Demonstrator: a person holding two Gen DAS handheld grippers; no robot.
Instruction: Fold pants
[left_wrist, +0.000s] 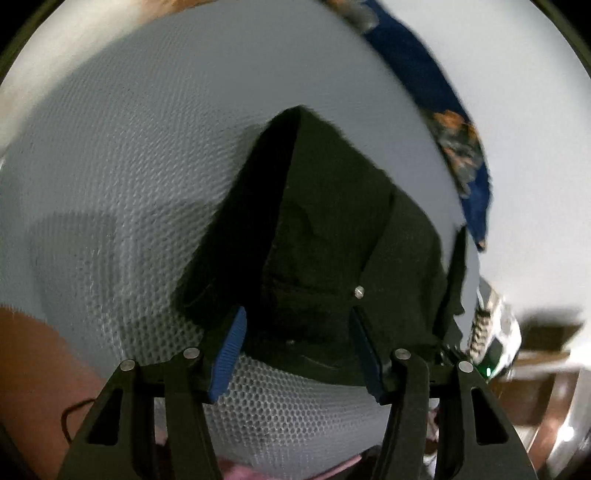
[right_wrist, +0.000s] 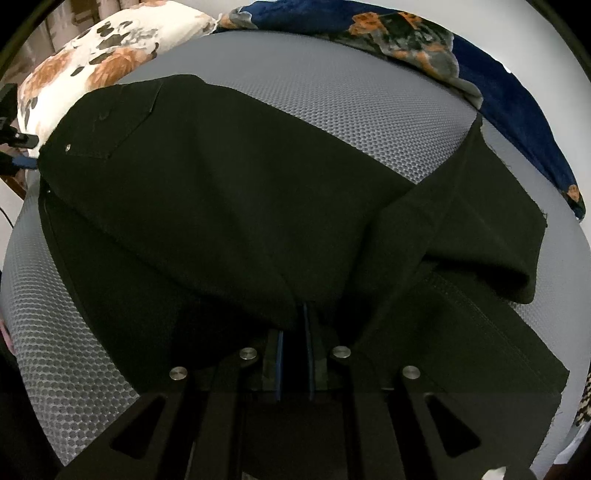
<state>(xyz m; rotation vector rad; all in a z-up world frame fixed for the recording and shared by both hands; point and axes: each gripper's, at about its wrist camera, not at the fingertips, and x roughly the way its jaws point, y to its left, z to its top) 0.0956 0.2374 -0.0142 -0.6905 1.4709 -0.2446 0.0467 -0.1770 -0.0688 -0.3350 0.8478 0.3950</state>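
Note:
Black pants lie on a grey mesh mat. Their waist end with a small metal rivet is at the far left, and one leg is doubled over at the right. My right gripper is shut on a fold of the pants at their near edge. In the left wrist view the pants appear as a dark peaked heap with a rivet. My left gripper is open, its blue pads either side of the cloth's near edge, over the mat.
A white and orange floral pillow lies at the far left of the mat. A dark blue floral blanket runs along the far right edge; it also shows in the left wrist view. The right gripper's body shows at right.

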